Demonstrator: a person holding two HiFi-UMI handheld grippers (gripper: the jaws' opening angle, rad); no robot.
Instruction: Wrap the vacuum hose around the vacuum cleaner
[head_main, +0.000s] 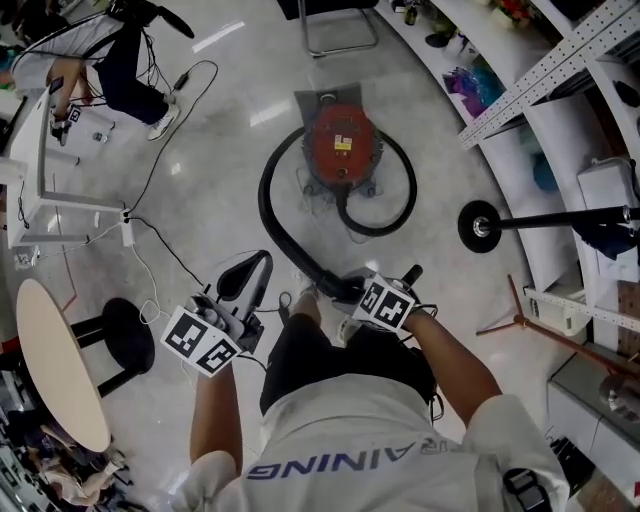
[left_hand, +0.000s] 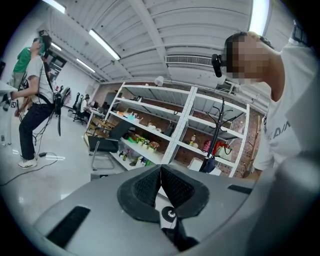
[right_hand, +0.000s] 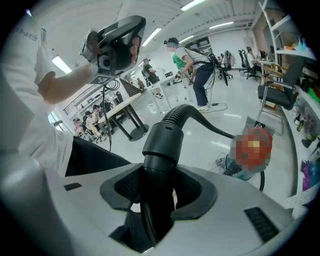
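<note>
a: what's the right tool (right_hand: 159, 186) on?
b: it's clamped on the hose (right_hand: 165, 140), at the stiff black end. the left tool (left_hand: 160, 186) has its jaws pressed together, with nothing between them.
a: and the rest of the hose?
b: it curves over the shiny floor (head_main: 215, 130), round both sides of the red vacuum (head_main: 342, 145). shelves (head_main: 560, 90) stand right of the vacuum, and a chair (head_main: 335, 30) stands beyond it.
</note>
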